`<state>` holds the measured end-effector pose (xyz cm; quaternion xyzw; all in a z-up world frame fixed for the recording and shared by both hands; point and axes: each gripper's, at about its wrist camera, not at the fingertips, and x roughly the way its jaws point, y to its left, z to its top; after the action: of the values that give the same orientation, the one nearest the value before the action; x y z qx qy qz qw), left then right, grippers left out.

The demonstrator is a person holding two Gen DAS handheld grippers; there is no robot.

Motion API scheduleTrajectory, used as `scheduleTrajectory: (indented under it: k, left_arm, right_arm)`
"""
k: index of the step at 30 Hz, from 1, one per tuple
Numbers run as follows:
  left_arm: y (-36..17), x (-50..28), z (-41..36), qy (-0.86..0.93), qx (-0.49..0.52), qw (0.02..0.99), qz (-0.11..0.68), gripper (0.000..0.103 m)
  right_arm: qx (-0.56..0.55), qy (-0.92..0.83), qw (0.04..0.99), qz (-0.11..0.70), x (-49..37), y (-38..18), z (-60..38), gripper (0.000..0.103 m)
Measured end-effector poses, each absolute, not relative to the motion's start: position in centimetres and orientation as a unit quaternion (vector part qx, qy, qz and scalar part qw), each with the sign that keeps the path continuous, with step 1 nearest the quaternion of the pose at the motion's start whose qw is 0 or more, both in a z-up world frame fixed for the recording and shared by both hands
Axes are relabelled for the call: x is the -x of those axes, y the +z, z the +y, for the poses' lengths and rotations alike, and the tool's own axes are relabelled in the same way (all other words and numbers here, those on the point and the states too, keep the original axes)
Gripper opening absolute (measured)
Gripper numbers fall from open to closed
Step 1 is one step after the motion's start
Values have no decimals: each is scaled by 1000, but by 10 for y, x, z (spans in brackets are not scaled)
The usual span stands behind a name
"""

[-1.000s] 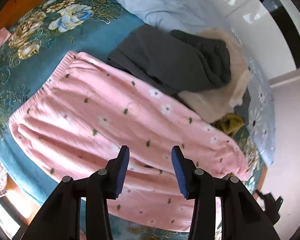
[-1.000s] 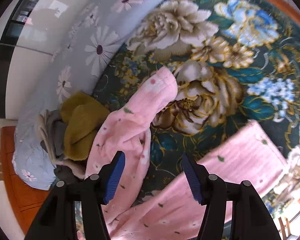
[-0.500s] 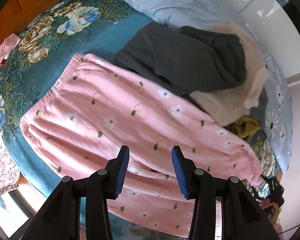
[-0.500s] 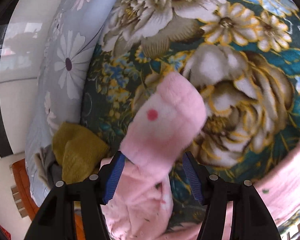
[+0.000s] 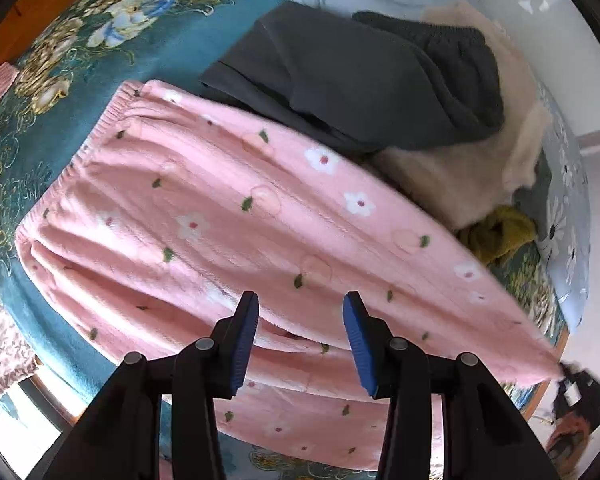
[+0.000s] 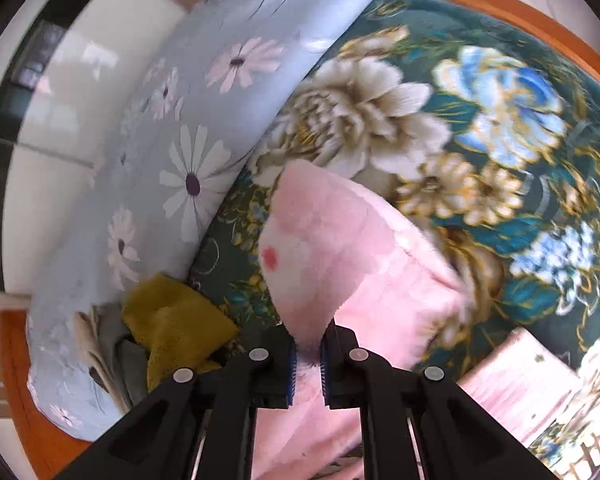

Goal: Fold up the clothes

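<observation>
Pink fleece trousers (image 5: 236,216) with small flowers lie spread across the teal floral bedspread (image 5: 60,72), elastic waistband to the upper left. My left gripper (image 5: 301,340) hovers open above the lower leg, nothing between its blue pads. In the right wrist view my right gripper (image 6: 308,364) is shut on the cuff end of one pink trouser leg (image 6: 332,248), which stands lifted off the bedspread (image 6: 500,128). The same stretched leg end reaches the right gripper at the far right in the left wrist view (image 5: 576,388).
A dark grey garment (image 5: 364,76) lies on a cream fleece one (image 5: 472,168) beyond the trousers, with a mustard cloth (image 5: 500,232) beside them. A pale blue daisy quilt (image 6: 188,152) runs along the wall. The bed's wooden edge (image 6: 500,4) borders the bedspread.
My right gripper moved onto the pink leg cuff and shut on it, lifting it. The left gripper drew nearer over the trousers and stayed open.
</observation>
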<state>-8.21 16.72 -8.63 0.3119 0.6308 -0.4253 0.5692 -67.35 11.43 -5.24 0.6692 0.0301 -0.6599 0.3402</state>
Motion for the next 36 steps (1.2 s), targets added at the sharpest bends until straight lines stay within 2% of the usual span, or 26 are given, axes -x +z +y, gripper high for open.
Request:
scheduleTrajectory:
  k: [5,8,9,10,11,16,21,28,30,32,33,36]
  left_arm:
    - [-89,75,169,-411,-306,573,639,45]
    - [-90,66,171,-399,-298,583,642,45]
    - [-90,63,172,-395,-295,587,643,45]
    - [-91,60,172,-390,-291,590,644,45]
    - [-91,57,173,-386,-288,593,645,45]
    - [-95,49,176,-368,-276,603,651,45]
    - [-102,65,175,-370,-294,594,651,45]
    - [-97,75,175,-372,-311,597,639,45]
    - [-95,74,175,-370,-311,600,637,45]
    - [-94,74,175,-368,-311,603,636,45]
    - [-94,74,176,-367,-311,603,636,45]
    - [-93,75,177,-368,-311,603,636,45]
  right_arm:
    - [-695,-635,314,123,664,-115,45,13]
    - [-699,-624,324,134,660,-140,28,20]
    - [-698,-623,332,122,661,-140,28,33]
    - [-698,-619,343,107,663,-139,30,51]
    - [-696,-616,359,89,667,-134,34,57]
    - [-661,-654,363,66,702,-115,75,58]
    - [-727,-632,267,29,731,-167,127,58]
    - [-745,-599,292,26,708,-192,111,57]
    - [-743,-595,302,50,700,-193,100,55]
    - [-741,-591,305,91,692,-195,91,30]
    - [-740,-589,304,115,687,-198,88,6]
    - [-713,-620,310,102,700,-175,107,4]
